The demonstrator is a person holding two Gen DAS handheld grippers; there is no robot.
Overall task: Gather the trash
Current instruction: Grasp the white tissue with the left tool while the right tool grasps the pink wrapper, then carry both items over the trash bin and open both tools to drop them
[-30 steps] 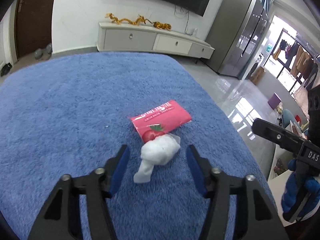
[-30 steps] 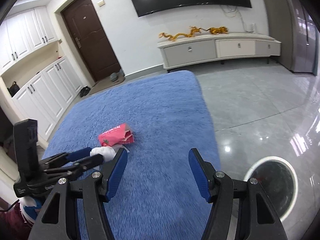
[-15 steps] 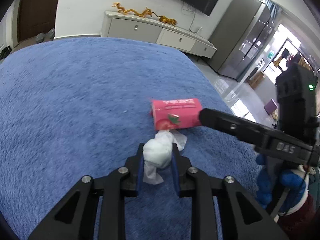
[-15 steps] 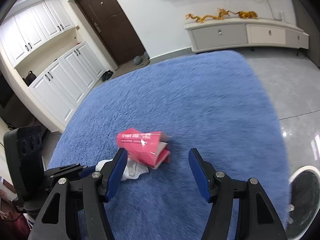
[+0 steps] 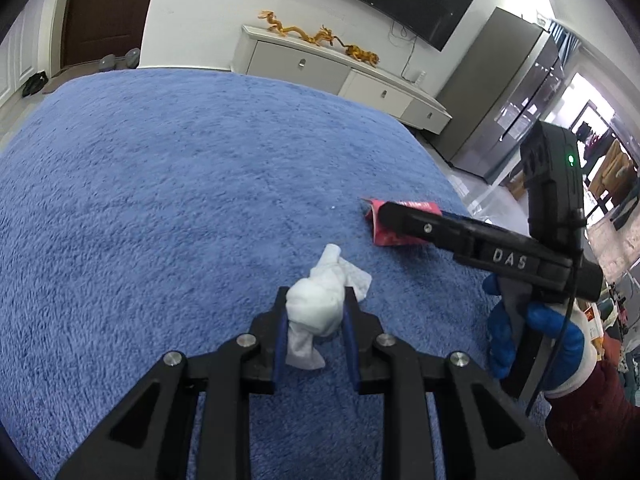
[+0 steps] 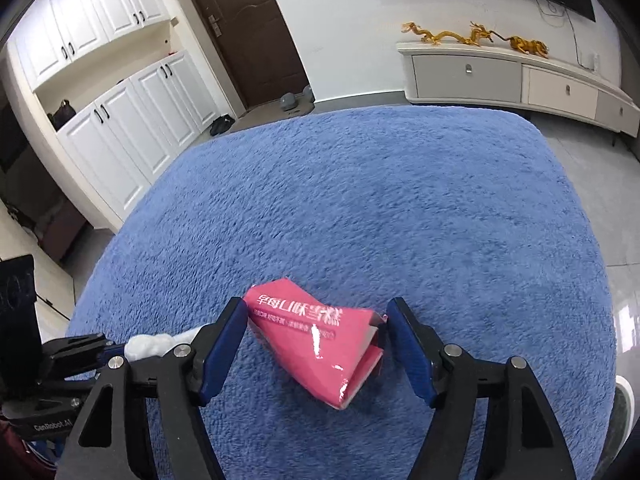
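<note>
My left gripper (image 5: 315,302) is shut on a crumpled white tissue (image 5: 318,300), held just above the blue rug (image 5: 180,184). A red snack wrapper (image 6: 320,344) lies on the rug between the open fingers of my right gripper (image 6: 316,316). In the left wrist view the wrapper (image 5: 386,236) is partly hidden behind the right gripper (image 5: 404,220), which reaches in from the right. In the right wrist view the tissue (image 6: 152,346) and the left gripper (image 6: 116,350) show at the lower left.
A white TV cabinet (image 6: 520,76) with golden dragon figures stands at the far wall. White cupboards (image 6: 112,136) and a brown door (image 6: 240,28) are on the left. Grey tiled floor (image 6: 600,184) lies right of the rug, with a bin rim (image 6: 624,396) at the right edge.
My left gripper closed on the tissue and lifted it slightly. My right gripper swung left over the rug and now straddles the red wrapper with open fingers.
</note>
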